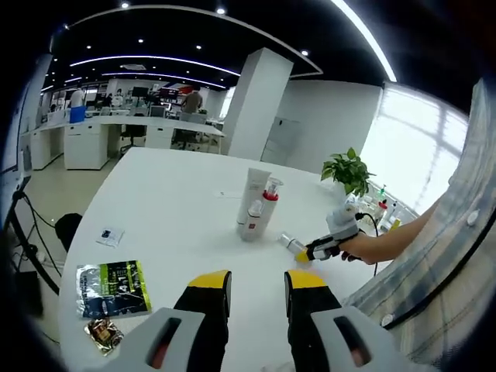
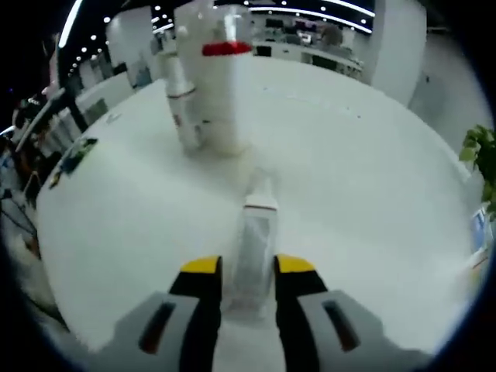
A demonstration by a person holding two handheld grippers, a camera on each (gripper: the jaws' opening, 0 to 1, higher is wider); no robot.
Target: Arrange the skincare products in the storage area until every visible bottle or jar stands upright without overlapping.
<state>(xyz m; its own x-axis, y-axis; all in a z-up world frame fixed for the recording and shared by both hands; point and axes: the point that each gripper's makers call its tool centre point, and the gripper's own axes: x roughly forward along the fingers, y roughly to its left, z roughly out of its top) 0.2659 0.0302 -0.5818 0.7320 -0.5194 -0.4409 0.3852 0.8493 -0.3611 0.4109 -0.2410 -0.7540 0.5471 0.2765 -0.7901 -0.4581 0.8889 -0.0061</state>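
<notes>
Skincare products, white table point(image 1: 170, 209). Landmark: the standing group near the table's middle.

Group: a tall white tube point(image 1: 253, 195) upright, with a white pump bottle point(image 1: 266, 208) bearing a red collar just beside it, and a smaller white bottle point(image 1: 252, 221) with a red mark low in front. In the right gripper view the same group stands ahead: wide white bottle with red collar point(image 2: 225, 85) and a slimmer bottle point(image 2: 182, 101) with a dark band touching its side. Label writing too blurred to read. Contents cannot be told.

Loose item: a small clear bottle point(image 2: 254, 248) with a white cap, lying on the table short of the group, cap end toward it. The right gripper point(image 2: 240, 267), yellow-tipped, has its jaws closed against the bottle's two sides. In the left gripper view that gripper point(image 1: 304, 251) sits just beside the group, held in a person's hand point(image 1: 364, 248) from a checked sleeve point(image 1: 442, 256).

Left gripper point(image 1: 258, 280): jaws apart, holding nothing, above bare table, well short of the group.

Other items, far from the group toward the table edge: a dark printed packet point(image 1: 114, 288), text unreadable; a small shiny wrapper point(image 1: 105, 333) beside it; a small sachet point(image 1: 111, 236). A green plant point(image 1: 349, 170) stands beyond the group.
</notes>
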